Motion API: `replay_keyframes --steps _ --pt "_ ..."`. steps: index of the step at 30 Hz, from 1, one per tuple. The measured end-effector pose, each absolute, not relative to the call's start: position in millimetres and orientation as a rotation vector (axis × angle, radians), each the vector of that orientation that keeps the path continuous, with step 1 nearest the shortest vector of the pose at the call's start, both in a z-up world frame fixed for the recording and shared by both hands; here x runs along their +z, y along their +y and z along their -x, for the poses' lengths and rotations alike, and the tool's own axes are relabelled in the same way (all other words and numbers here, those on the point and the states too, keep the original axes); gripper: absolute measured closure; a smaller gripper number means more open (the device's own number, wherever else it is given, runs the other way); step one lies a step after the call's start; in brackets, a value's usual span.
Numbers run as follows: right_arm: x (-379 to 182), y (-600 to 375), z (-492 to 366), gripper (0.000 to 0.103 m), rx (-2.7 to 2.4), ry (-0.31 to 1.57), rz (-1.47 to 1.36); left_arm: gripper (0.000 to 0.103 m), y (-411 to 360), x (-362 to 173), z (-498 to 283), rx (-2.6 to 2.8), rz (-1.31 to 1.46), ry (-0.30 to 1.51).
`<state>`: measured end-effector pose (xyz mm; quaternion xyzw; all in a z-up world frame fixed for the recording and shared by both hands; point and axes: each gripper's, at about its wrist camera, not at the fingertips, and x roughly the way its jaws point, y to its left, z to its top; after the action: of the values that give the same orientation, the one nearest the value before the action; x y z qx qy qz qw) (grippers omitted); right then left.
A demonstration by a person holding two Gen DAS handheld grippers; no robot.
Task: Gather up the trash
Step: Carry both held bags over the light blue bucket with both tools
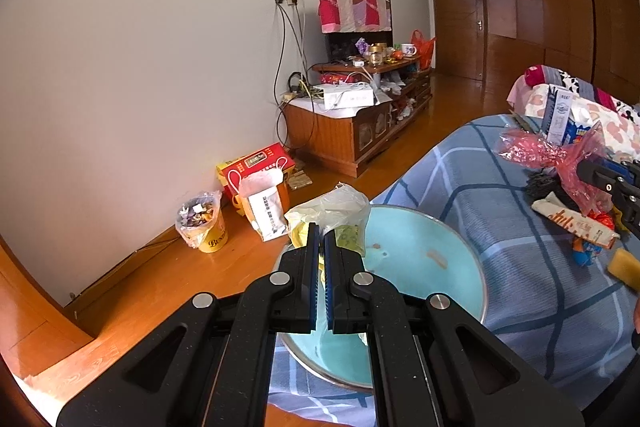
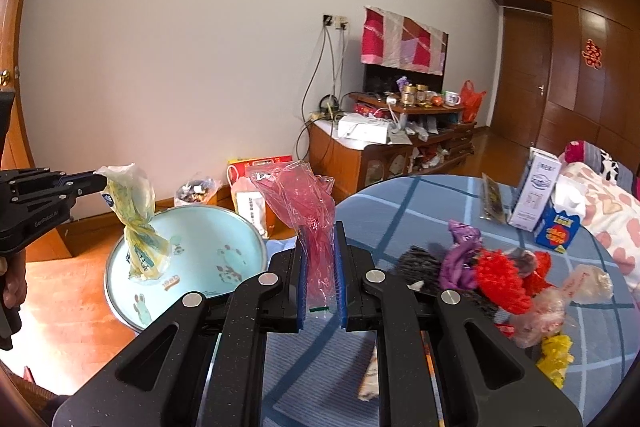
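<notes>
My left gripper [image 1: 322,233] is shut on a crumpled yellowish clear plastic bag [image 1: 336,205]. In the right wrist view that bag [image 2: 138,223] hangs from the left gripper [image 2: 97,180] down into a light blue basin [image 2: 208,235]. The basin [image 1: 420,239] sits at the edge of the table [image 1: 520,267], which has a blue plaid cloth. My right gripper [image 2: 320,233] is shut on a red plastic bag [image 2: 298,199] and holds it above the table edge, right of the basin. From the left wrist view, the right gripper [image 1: 580,167] carries the red bag [image 1: 536,149].
A heap of wrappers and bags [image 2: 500,275] lies on the table [image 2: 400,211], with cartons [image 2: 538,193] behind it. On the floor by the wall stand a lined yellow bin full of scraps [image 1: 202,223], a red box [image 1: 260,163] and a TV cabinet [image 1: 352,127].
</notes>
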<state>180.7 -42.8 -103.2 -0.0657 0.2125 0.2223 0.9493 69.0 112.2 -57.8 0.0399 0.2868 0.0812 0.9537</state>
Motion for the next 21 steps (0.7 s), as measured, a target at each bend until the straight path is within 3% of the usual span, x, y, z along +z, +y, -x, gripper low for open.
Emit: replay_keyframes --steps 21 --pt "-115 8 -193 0.091 0.520 0.452 0.218 0.101 121 -72 -71 0.202 -0.105 0.628"
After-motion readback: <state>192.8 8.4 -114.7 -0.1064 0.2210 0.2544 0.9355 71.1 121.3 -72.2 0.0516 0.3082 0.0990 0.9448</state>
